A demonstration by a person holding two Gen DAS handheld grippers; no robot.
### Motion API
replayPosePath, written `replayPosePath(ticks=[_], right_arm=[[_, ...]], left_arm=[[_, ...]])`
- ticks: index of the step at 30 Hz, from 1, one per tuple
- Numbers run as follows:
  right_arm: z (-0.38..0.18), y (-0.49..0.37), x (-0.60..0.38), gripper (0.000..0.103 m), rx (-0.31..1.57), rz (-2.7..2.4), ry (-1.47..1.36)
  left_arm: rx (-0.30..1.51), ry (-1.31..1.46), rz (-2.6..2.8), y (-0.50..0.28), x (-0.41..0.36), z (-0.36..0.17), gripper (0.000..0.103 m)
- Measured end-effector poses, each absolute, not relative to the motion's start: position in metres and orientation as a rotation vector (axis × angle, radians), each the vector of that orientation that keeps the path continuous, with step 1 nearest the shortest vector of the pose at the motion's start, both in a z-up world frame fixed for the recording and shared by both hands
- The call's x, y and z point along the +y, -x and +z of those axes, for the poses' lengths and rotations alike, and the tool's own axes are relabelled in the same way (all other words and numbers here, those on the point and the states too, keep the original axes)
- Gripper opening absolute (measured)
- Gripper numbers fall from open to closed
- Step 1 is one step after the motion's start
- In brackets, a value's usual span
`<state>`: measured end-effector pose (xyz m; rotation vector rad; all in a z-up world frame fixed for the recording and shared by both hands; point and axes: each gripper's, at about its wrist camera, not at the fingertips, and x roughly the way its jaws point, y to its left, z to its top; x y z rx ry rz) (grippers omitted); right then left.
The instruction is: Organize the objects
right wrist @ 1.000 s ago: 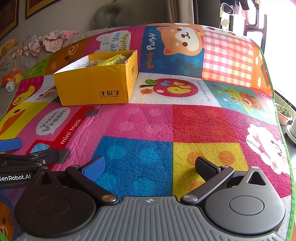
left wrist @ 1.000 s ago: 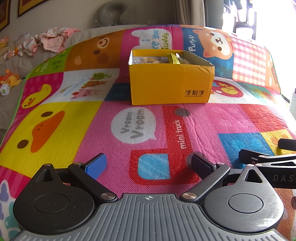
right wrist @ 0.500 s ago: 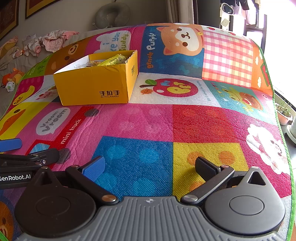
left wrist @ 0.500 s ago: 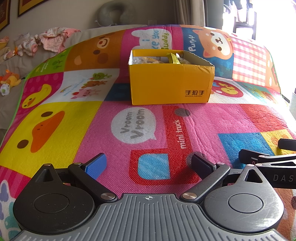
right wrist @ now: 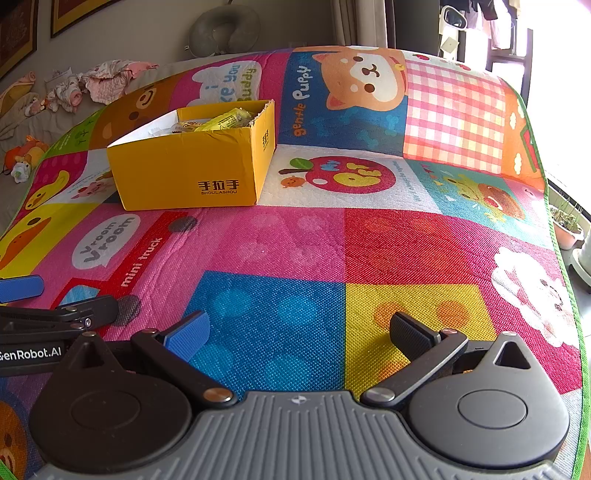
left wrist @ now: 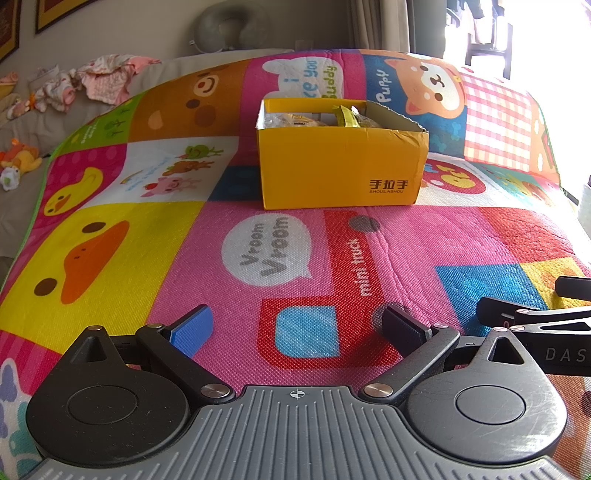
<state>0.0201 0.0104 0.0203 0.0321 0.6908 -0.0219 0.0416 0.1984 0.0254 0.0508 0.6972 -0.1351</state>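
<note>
An open yellow cardboard box [left wrist: 340, 173] [right wrist: 188, 173] stands on a colourful cartoon play mat [left wrist: 258, 258] [right wrist: 369, 240], holding yellow snack packets [left wrist: 345, 116] [right wrist: 225, 120]. My left gripper [left wrist: 299, 326] rests low over the mat's red truck picture, well short of the box, open with nothing between its fingers. My right gripper [right wrist: 299, 334] hovers over the blue and yellow squares to the right, also open and empty. Each gripper's fingers show at the edge of the other's view.
Crumpled baby clothes [left wrist: 96, 79] and a small plush toy [left wrist: 18, 158] lie on the grey bedding left of the mat. A grey neck pillow [right wrist: 221, 27] leans on the back wall. A potted plant [right wrist: 567, 225] stands beyond the mat's right edge.
</note>
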Motion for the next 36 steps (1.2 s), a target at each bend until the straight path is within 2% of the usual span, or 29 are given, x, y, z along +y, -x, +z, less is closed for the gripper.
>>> replayPosePath(ticks=[36], right_arm=[[0.0203, -0.0199, 0.0102, 0.103, 0.691, -0.023, -0.032]], left_arm=[[0.701, -0.051, -0.136, -0.0438, 0.1991, 0.0245, 0.103]])
